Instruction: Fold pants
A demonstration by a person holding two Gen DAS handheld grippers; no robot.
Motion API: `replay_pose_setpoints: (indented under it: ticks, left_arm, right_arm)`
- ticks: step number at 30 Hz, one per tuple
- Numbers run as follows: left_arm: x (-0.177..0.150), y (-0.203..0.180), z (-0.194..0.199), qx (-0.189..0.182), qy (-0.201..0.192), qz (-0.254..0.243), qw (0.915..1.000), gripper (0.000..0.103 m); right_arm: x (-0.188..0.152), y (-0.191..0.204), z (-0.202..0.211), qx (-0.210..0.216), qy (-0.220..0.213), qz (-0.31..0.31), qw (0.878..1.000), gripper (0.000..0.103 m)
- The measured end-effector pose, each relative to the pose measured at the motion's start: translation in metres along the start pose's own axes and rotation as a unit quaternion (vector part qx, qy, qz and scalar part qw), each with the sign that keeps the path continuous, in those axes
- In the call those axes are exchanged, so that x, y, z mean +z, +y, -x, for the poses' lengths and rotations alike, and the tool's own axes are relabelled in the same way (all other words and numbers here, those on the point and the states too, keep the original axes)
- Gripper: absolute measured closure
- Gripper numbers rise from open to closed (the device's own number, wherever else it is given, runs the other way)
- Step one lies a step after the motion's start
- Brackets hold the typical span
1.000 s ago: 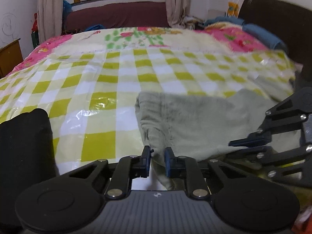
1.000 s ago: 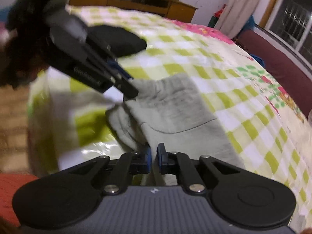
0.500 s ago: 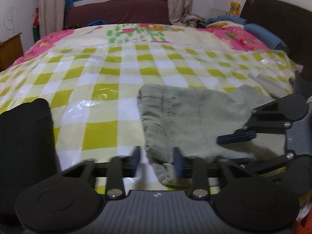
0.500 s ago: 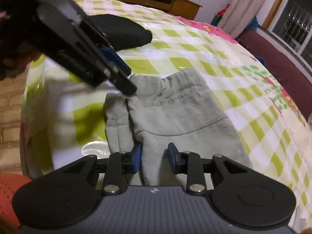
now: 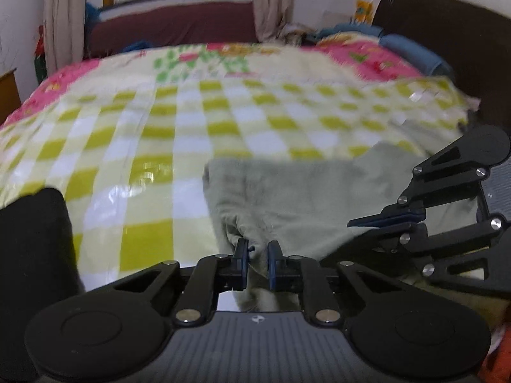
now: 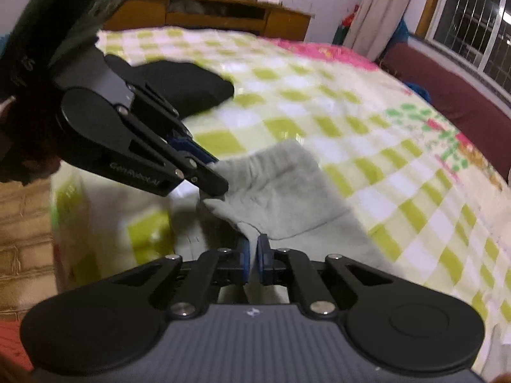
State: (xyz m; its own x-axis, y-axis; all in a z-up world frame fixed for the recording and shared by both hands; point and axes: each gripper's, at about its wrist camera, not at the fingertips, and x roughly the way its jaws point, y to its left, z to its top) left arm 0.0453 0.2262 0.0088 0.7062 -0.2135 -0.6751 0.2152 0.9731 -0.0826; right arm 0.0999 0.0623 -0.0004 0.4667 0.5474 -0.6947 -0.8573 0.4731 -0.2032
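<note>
Grey-green pants [image 5: 287, 198] lie folded on the bed's yellow-checked cover [image 5: 191, 127]. My left gripper [image 5: 257, 255] is at their near left corner, its jaws closing with a bunched fold of fabric pinched between the blue pads. From the right wrist, that left gripper [image 6: 220, 188] bites the waistband edge of the pants [image 6: 287, 191]. My right gripper [image 6: 254, 255] holds a raised ridge of the cloth, jaws closing almost together on it. In the left wrist view, the right gripper [image 5: 354, 223] reaches in from the right over the pants.
A black folded garment [image 5: 32, 255] lies to the left of the pants, also seen as the black garment [image 6: 185, 86]. The bed edge drops to a brick floor [image 6: 25, 223]. A wooden cabinet [image 6: 223, 12], a dark headboard [image 5: 447, 48] and a maroon sofa [image 5: 175, 28] surround the bed.
Both grippers were shut on the pants, stood open half a second ago over the flat cloth, and now pinch it again. The fabric is pulled up into folds at each grip.
</note>
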Motion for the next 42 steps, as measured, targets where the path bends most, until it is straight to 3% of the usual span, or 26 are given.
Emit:
replay_pose_setpoints:
  ticks: [4,7,9,11,13,15,20,25,29,31,33,35,38,42]
  left_arm:
    - [-0.005,-0.004,0.023,-0.006,-0.01,0.004,0.9999,0.075]
    - [-0.022,-0.003,0.006,0.022,0.019,0.009,0.9995,0.075]
    - [-0.032,0.001,-0.012,0.043,0.042,0.01,0.9981,0.069]
    - [-0.035,0.001,-0.011,0.053,0.041,0.016,0.9976,0.066]
    - [-0.032,-0.002,0.0,0.061,0.032,0.005,0.9976,0.066]
    - [-0.031,-0.005,0.008,0.085,0.03,-0.017,0.9958,0.066]
    - [-0.023,-0.011,0.022,0.095,0.01,-0.008,0.9954,0.066]
    - [-0.003,-0.059,0.004,0.042,-0.012,-0.031,0.9986,0.066]
    - [0.01,-0.117,-0.036,-0.033,-0.007,-0.048,0.9983,0.066]
    - [0.014,-0.146,-0.055,-0.067,0.001,-0.059,0.996,0.066]
    - [0.017,-0.173,-0.072,-0.092,0.009,-0.074,0.993,0.066]
    - [0.018,-0.197,-0.087,-0.112,0.016,-0.085,0.9899,0.066]
    - [0.021,-0.22,-0.101,-0.133,0.027,-0.085,0.9872,0.066]
    - [0.022,-0.235,-0.108,-0.141,0.04,-0.085,0.9855,0.066]
  right_arm:
    - [0.001,0.005,0.023,0.012,-0.013,0.004,1.0,0.099]
    - [-0.015,0.015,-0.002,0.041,0.028,-0.009,0.999,0.094]
    - [-0.027,0.025,-0.033,0.053,0.067,-0.01,0.996,0.086]
    - [-0.028,0.032,-0.035,0.038,0.054,-0.003,0.998,0.085]
    - [-0.022,0.027,-0.021,0.043,0.032,-0.019,0.998,0.069]
    - [-0.022,0.018,-0.003,0.037,0.012,-0.034,0.999,0.061]
    - [-0.045,-0.02,0.033,-0.014,0.002,-0.112,0.994,0.06]
    - [-0.096,-0.074,0.062,-0.132,0.03,-0.179,0.975,0.06]
    - [-0.141,-0.143,0.086,-0.235,0.049,-0.259,0.936,0.059]
    - [-0.158,-0.177,0.089,-0.266,0.057,-0.297,0.915,0.057]
    - [-0.169,-0.212,0.085,-0.283,0.063,-0.327,0.899,0.057]
    - [-0.169,-0.24,0.071,-0.291,0.059,-0.338,0.893,0.055]
    - [-0.168,-0.266,0.049,-0.291,0.058,-0.34,0.892,0.041]
    - [-0.175,-0.292,0.001,-0.277,0.094,-0.355,0.888,0.042]
